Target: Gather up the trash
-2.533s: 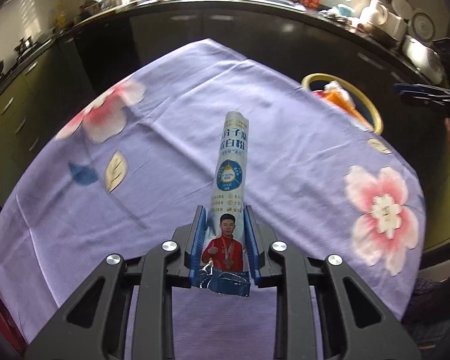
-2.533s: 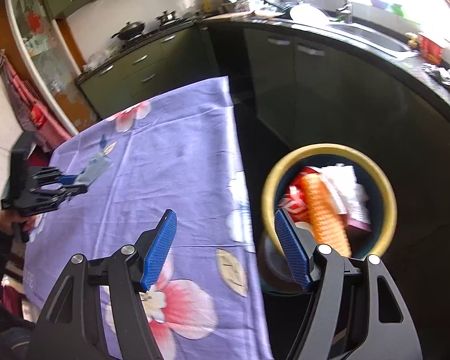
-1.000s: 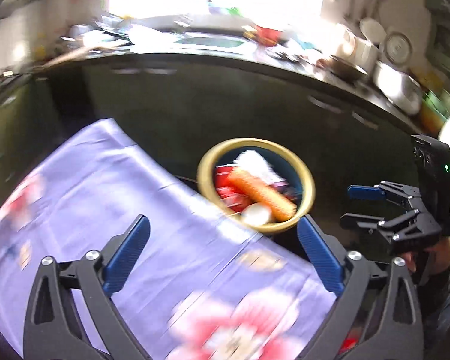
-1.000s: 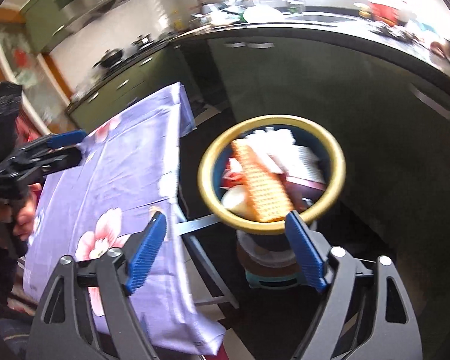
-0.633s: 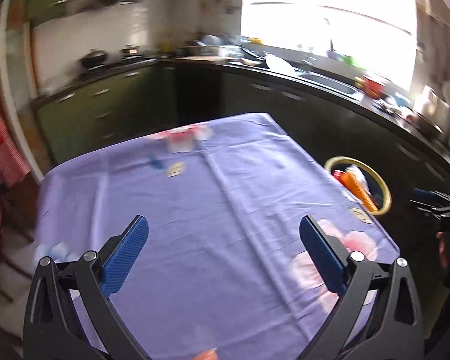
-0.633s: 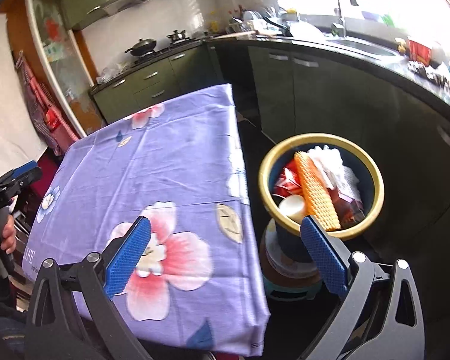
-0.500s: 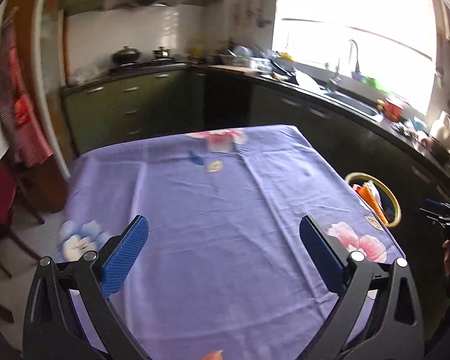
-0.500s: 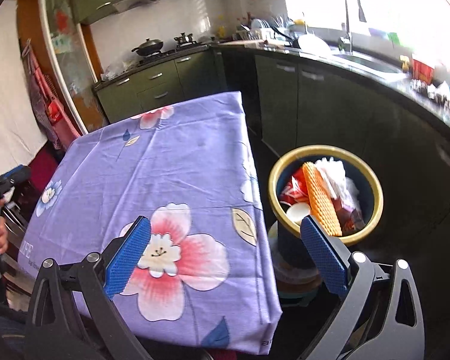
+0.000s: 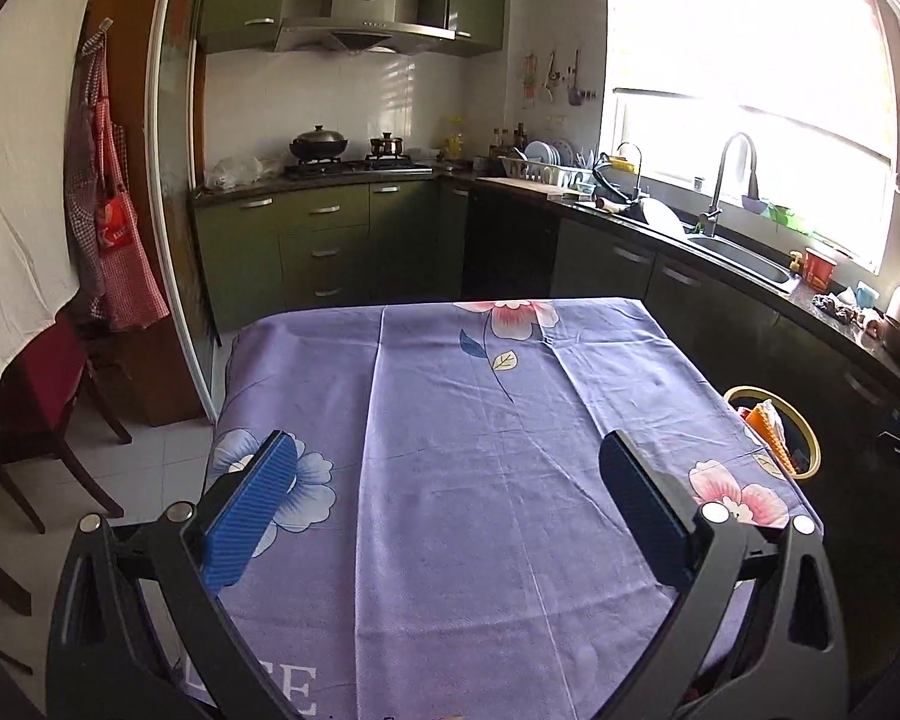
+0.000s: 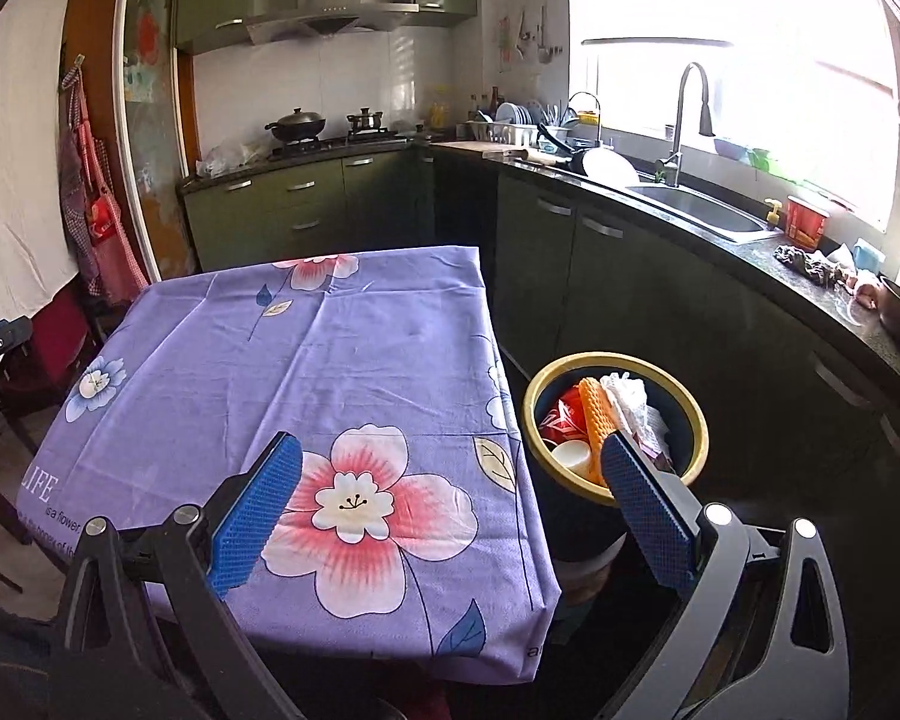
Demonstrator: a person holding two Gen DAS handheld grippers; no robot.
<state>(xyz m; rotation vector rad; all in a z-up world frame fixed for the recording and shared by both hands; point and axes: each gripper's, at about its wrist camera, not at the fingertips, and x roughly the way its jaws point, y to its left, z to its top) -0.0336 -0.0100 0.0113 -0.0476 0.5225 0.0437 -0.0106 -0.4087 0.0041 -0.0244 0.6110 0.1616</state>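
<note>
The left gripper point(image 9: 447, 495) is hanging above the near edge of the table point(image 9: 480, 480), jaws spread wide and holding nothing. The right gripper point(image 10: 450, 495) is hanging over the table's right corner, also spread wide and empty.

The bin point(image 10: 615, 420) is standing on the floor just beside the table's right edge, at about 3 o'clock from the left gripper and 1 o'clock from the right. Trash point(image 10: 597, 414) is piling near its rim: an orange ridged piece, red wrappers, a white cup and crumpled white plastic.

No loose trash is showing on the cloth, so the task appears near its end.

To do this step well:
- Sweep both cameras over the cloth and the floor by the bin.
- Keep the jaws wide until an item sits between the pads.
- Release over the bin's centre, since the heap may shed items.
</note>
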